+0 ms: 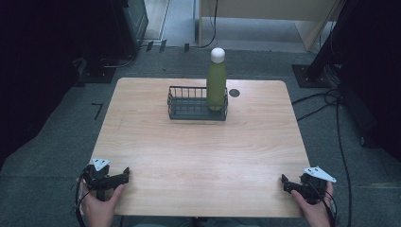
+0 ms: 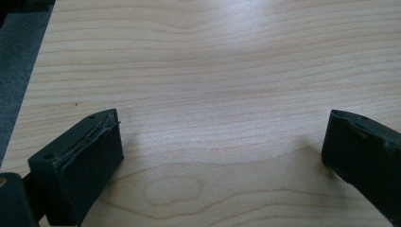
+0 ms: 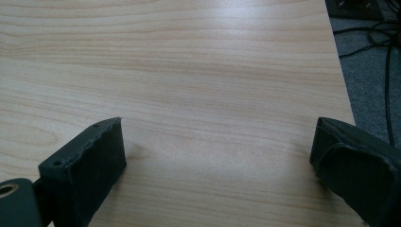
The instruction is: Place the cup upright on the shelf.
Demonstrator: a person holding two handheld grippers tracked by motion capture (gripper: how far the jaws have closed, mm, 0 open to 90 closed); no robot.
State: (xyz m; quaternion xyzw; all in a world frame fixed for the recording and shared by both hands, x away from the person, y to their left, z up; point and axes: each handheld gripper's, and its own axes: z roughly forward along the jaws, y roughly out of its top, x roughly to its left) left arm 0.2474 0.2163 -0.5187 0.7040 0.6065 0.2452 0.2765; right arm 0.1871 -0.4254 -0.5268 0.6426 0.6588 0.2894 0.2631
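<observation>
Light falls from overhead onto the bench (image 1: 198,156), and its pale wood comes up bright and even in the high view while the floor around it stays dim and the upper left and right corners drop to near black. That view is soft and a little grainy, with fine detail smeared. In the left gripper view a broad pale sheen of glare lies across the wood near the top, and faint shadows sit under the dark jaws. The right gripper view shows the same sheen at top centre. In both, the jaws are nearly featureless and slightly blurred, while the wood grain is reasonably sharp.
</observation>
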